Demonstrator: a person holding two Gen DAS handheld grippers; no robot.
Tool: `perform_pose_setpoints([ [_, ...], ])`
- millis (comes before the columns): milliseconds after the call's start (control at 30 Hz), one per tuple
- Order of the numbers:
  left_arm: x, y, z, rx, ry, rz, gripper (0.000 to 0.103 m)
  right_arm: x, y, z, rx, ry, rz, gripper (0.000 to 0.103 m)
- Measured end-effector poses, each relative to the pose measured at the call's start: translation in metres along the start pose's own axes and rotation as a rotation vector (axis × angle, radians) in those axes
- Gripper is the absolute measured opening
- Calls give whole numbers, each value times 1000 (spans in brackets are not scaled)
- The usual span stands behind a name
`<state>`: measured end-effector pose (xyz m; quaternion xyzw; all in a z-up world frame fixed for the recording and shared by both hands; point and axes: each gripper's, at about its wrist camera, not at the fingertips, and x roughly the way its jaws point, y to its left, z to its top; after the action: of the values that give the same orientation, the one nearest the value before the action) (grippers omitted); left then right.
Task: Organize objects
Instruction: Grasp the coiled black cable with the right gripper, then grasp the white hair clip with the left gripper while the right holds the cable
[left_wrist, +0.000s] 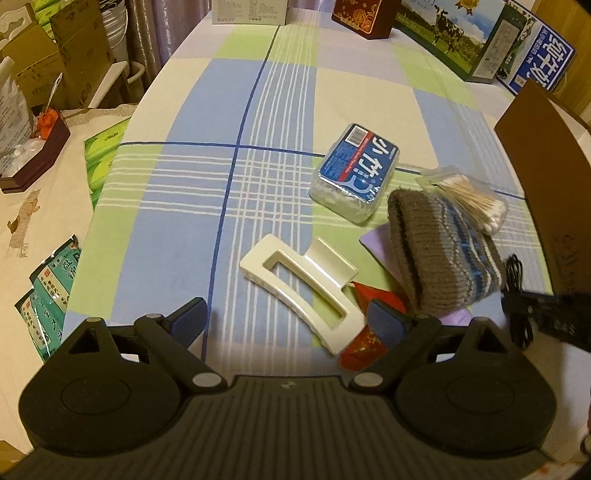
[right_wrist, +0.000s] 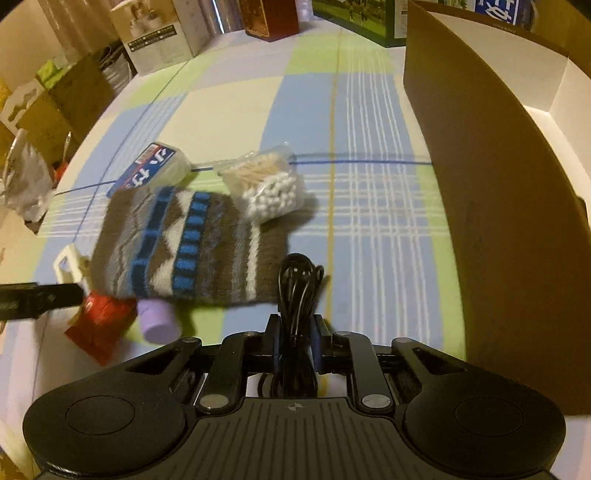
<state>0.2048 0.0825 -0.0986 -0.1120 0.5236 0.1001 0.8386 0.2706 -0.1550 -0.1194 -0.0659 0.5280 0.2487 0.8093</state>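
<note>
Black cable (right_wrist: 297, 291) clamped in right gripper (right_wrist: 295, 343), left gripper (left_wrist: 291, 321) wide apart over hair clip (left_wrist: 299, 288).

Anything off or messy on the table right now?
Nothing spilled or broken. The loose items sit in a jumble: the knit sock lies over the red packet and purple item, with the cotton swab bag resting on its edge. The right gripper is shut on a black cable; the left gripper is open.
</note>
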Motion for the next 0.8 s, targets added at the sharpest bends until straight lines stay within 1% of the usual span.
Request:
perform_pose_setpoints([
  [133,7,1,3,10,-2,-3,88,-3,-1,-3,9,-6,12,13],
  [167,7,1,3,18,-6,-5,86,-3,-2,-4,13,-9,12,13],
  [200,8,1,4,28,-10,-3,77,-4,-2,-5,15,-11,8,13],
  [233,9,2,4,39,-6,7,73,-5,-2,-6,13,-12,2,13],
  [267,11,4,5,51,4,13,64,-5,-3,-8,10,-14,-2,13],
  [300,13,7,4,60,11,18,59,-5,-4,-9,10,-16,-5,13],
  [400,12,19,1,79,15,27,58,-7,-7,-12,12,-30,3,14],
  [467,10,25,0,96,11,20,56,-7,-7,-13,14,-36,7,14],
  [533,7,27,0,129,-1,-19,61,-7,-7,-12,10,-44,7,15],
  [567,6,26,1,140,-8,-28,67,-7,-7,-12,12,-48,6,16],
  [600,5,24,2,149,-21,-31,69,-6,-7,-12,12,-53,7,18],
  [733,10,17,10,154,-42,-44,69,-6,-7,-13,9,-86,1,22],
  [800,16,13,13,158,-37,-36,66,-5,-7,-13,8,-100,-2,22],
])
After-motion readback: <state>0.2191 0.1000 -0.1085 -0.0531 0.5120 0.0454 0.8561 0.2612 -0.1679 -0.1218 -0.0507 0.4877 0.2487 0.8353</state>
